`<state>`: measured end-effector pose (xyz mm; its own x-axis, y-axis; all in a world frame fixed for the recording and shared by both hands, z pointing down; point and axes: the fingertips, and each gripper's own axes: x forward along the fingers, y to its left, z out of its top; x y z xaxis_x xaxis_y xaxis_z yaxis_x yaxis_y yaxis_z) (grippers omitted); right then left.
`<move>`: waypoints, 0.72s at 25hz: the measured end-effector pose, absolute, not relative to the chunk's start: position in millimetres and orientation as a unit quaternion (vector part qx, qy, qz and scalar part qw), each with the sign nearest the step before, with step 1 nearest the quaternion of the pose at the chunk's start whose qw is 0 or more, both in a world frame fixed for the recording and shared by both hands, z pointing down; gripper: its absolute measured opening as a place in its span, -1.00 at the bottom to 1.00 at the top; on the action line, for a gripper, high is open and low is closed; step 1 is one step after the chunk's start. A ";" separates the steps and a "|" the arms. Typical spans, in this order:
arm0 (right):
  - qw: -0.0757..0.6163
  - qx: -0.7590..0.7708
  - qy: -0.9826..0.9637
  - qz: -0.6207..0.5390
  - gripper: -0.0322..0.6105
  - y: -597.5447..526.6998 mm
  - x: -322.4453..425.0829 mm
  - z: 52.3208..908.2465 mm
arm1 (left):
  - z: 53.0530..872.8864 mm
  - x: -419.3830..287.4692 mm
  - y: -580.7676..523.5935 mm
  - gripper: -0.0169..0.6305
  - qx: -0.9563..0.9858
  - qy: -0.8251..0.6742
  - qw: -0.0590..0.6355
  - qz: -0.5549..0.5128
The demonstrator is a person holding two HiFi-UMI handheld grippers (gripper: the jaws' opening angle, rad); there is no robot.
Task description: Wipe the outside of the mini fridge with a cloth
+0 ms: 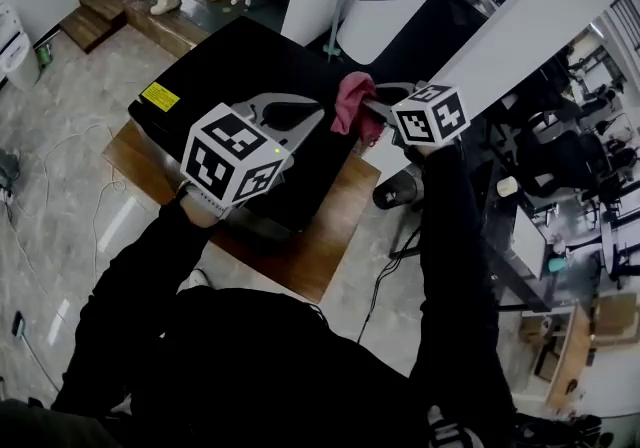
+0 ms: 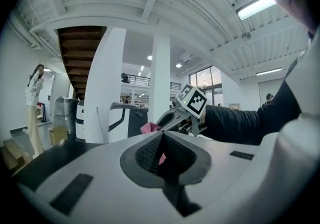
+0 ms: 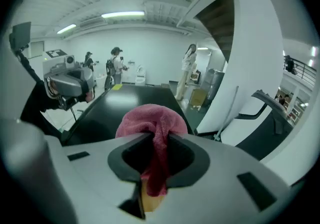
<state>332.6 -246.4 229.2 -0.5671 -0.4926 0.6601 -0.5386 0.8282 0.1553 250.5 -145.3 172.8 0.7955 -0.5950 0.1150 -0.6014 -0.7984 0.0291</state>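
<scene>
Clamping pink cloth (image 1: 350, 96) at mini fridge (image 1: 230, 66) edge, right claw (image 1: 370, 108) outstretched; left claw (image 1: 316, 116) closed, empty.

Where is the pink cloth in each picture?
Head view: pink cloth in the upper middle, held by the right gripper over the black mini fridge.
Left gripper view: a small pink patch at centre, just behind the jaws' tip.
Right gripper view: cloth at centre, clamped between the jaws.
Shared landmark: the fridge's black top beneath the cloth.
</scene>
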 end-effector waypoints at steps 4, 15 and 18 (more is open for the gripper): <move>0.447 0.290 -0.846 0.033 -0.66 -301.1 340.1 258.0 | 177.4 252.9 -170.4 -0.93 0.942 -0.327 0.019 0.071; 0.502 0.258 -0.825 0.017 -0.69 -340.7 333.9 297.8 | 190.2 237.8 -178.5 -0.93 0.931 -0.356 0.052 0.057; 0.504 0.245 -0.828 0.018 -0.69 -334.8 329.5 299.7 | 194.7 234.6 -173.0 -0.93 0.925 -0.371 0.059 0.055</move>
<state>329.5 -334.8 299.7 -0.3706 -0.3883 0.8438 -0.4240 0.8790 0.2183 234.6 -173.0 194.7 0.7189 -0.6796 0.1462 -0.6927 -0.7179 0.0690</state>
